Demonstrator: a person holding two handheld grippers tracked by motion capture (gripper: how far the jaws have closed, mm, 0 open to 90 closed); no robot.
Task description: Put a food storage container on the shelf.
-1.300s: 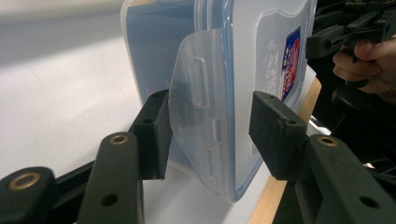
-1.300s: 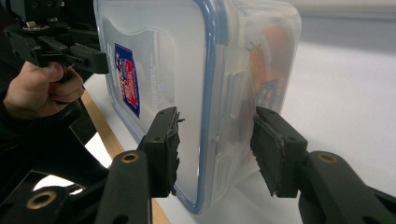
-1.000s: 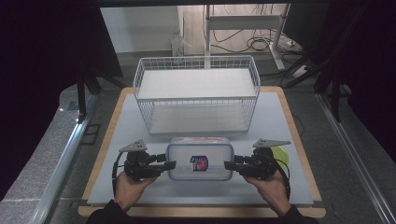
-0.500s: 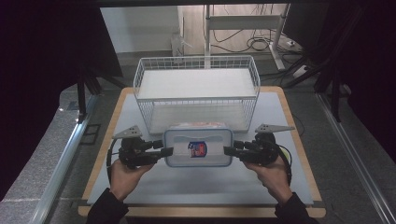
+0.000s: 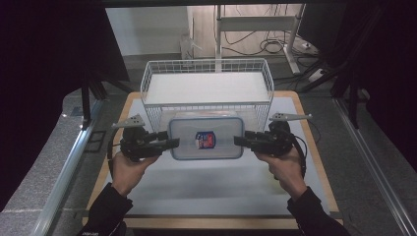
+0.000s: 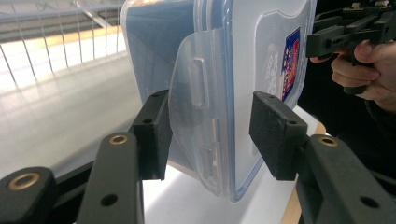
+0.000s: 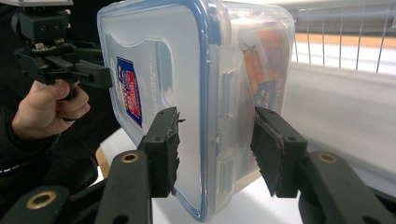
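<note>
Your left gripper [image 5: 169, 143] and right gripper [image 5: 242, 140] each pinch an end of the clear rectangular plastic container with blue-rimmed lid [image 5: 206, 138], lifted mid-frame before the white wire basket shelf [image 5: 206, 88]. Placing it remains.

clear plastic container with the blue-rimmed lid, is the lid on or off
On. The clear plastic container has its blue-rimmed lid seated on top, its side flap folded down.

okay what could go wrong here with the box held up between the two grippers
The left gripper and right gripper clamp the plastic container only at its end latches, so it might slip or a latch flip open. The wire basket stands right behind, so the container's far edge could catch its front rim.
</note>
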